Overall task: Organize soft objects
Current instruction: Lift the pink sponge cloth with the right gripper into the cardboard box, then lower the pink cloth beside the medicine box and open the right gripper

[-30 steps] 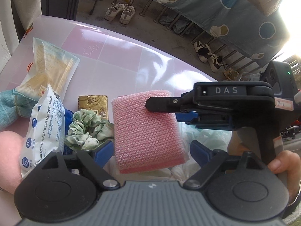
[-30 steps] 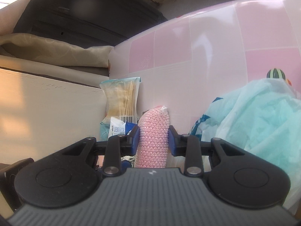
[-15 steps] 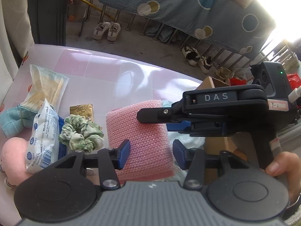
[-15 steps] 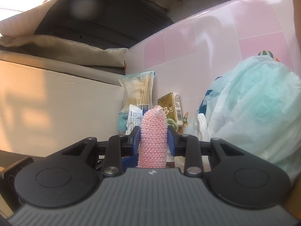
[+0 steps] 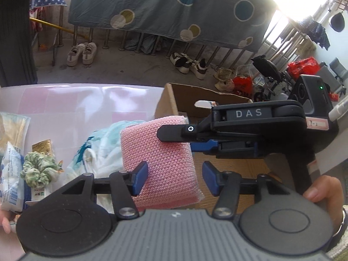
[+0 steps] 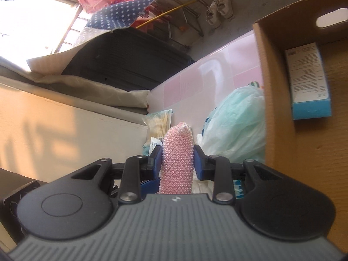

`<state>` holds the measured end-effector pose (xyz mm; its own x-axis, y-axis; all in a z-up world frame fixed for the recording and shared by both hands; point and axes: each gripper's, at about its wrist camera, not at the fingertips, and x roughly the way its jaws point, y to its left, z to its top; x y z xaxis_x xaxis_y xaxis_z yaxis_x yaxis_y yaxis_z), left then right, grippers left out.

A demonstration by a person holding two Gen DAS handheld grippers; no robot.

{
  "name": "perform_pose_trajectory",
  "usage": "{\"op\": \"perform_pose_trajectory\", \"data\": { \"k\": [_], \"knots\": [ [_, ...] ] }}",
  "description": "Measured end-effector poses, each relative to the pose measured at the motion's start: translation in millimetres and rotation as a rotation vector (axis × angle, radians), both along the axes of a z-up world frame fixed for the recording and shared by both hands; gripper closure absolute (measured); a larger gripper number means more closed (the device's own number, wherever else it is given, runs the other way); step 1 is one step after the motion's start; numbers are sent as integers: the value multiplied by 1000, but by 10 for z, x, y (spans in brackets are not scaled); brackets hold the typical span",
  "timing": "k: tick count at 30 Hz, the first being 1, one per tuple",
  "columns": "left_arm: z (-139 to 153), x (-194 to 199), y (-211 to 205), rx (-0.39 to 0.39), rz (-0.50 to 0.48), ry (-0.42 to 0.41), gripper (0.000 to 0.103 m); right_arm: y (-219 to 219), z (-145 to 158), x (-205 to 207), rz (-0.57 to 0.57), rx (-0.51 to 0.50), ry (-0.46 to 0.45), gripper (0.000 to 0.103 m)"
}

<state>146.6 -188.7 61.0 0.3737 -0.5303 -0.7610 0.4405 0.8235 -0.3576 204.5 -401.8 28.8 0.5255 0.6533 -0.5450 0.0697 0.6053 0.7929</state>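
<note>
My right gripper (image 6: 177,163) is shut on a pink knitted sponge (image 6: 177,150), held edge-on and lifted above the pink table (image 5: 76,100). In the left wrist view the sponge (image 5: 158,152) hangs flat-faced, and the right gripper (image 5: 174,140) comes in from the right to clamp its upper right part. My left gripper (image 5: 174,178) brackets the sponge's lower edge. Its jaws are opening: the left pad sits in front of the sponge's face, and the right pad stands apart from it. A green scrunchie (image 5: 38,169) lies on the table at the left.
An open cardboard box (image 6: 278,108) stands at the table's right, with a blue-and-white carton (image 6: 308,82) inside. A pale green plastic bag (image 5: 102,143) lies beside the box. Further left are a gold packet (image 5: 42,148), a cotton-swab bag (image 5: 13,128) and a white-blue packet (image 5: 10,180).
Both grippers rose and carried the sponge to the right, bringing the cardboard box into view. The left jaws narrowed from wide apart to bracket the sponge's lower edge.
</note>
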Motion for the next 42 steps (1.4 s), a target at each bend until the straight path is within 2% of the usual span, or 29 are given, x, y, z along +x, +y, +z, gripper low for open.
{"op": "perform_pose_trajectory", "data": {
  "k": [5, 10, 14, 18, 24, 27, 31, 37, 42],
  "knots": [
    [13, -12, -333, -14, -61, -30, 29, -722, 2, -291, -119, -31, -23, 74],
    [-95, 141, -353, 20, -39, -42, 26, -1427, -114, -369, -225, -120, -24, 74],
    [-206, 364, -183, 47, 17, -16, 26, -1723, -468, -117, -251, -200, 46, 74],
    [-304, 528, 16, 78, 60, -7, 26, -1731, -776, 267, -218, -274, 93, 74],
    [-397, 635, 265, 108, 100, 5, 26, -1526, -1032, 865, -222, -357, 68, 72],
    [-397, 622, 344, 114, 103, -3, 26, -1502, -1199, 992, -262, -425, 115, 63],
    [-381, 585, 429, 104, 95, -17, 26, -1500, -1346, 964, -302, -450, 149, 58],
    [-396, 498, 520, 103, 95, -34, 26, -1559, -1458, 823, -379, -450, 162, 58],
    [-446, 450, 602, 117, 101, -25, 26, -1507, -1589, 867, -344, -390, 140, 57]
  ]
}}
